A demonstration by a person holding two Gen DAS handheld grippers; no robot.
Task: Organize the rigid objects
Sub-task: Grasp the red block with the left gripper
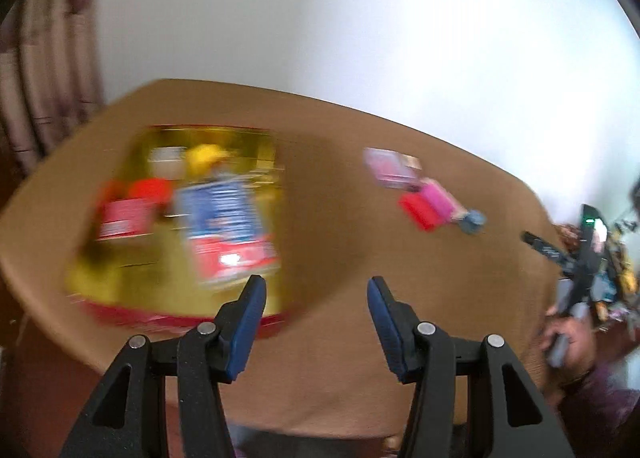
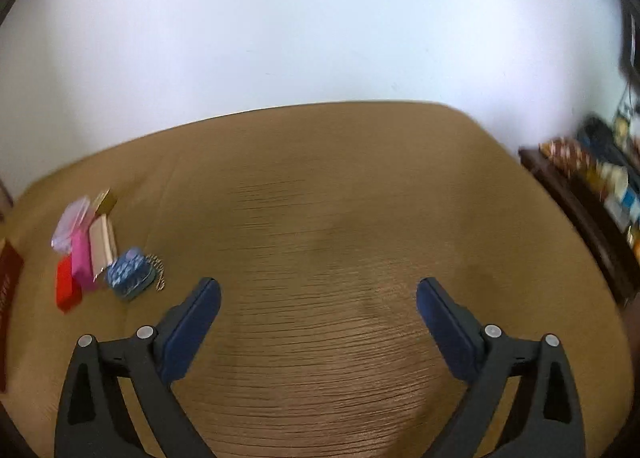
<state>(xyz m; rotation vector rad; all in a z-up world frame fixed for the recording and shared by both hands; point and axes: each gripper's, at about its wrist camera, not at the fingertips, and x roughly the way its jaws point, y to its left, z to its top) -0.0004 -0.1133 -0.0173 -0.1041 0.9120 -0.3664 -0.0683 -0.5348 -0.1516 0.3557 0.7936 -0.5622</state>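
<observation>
A gold-lined red box [image 1: 100, 278] sits on the left of the brown table [image 1: 340, 238]. It holds a blue and red carton [image 1: 224, 226], a red packet [image 1: 124, 214] and a yellow item [image 1: 206, 156], all blurred. A small cluster lies loose on the table: a red box [image 1: 420, 210], a pink box [image 1: 438, 196], a clear pouch [image 1: 386, 166] and a blue round case [image 1: 472, 220]. The same cluster shows in the right wrist view: red box [image 2: 66, 290], pink box [image 2: 82, 258], blue case [image 2: 130, 274]. My left gripper [image 1: 316, 290] is open and empty above the box's near right corner. My right gripper [image 2: 318, 294] is open and empty over bare table.
A curtain [image 1: 48, 78] hangs at the far left and a white wall is behind the table. The other gripper and a hand [image 1: 580, 278] are at the right table edge. A dark shelf [image 2: 580, 194] with several items stands to the right.
</observation>
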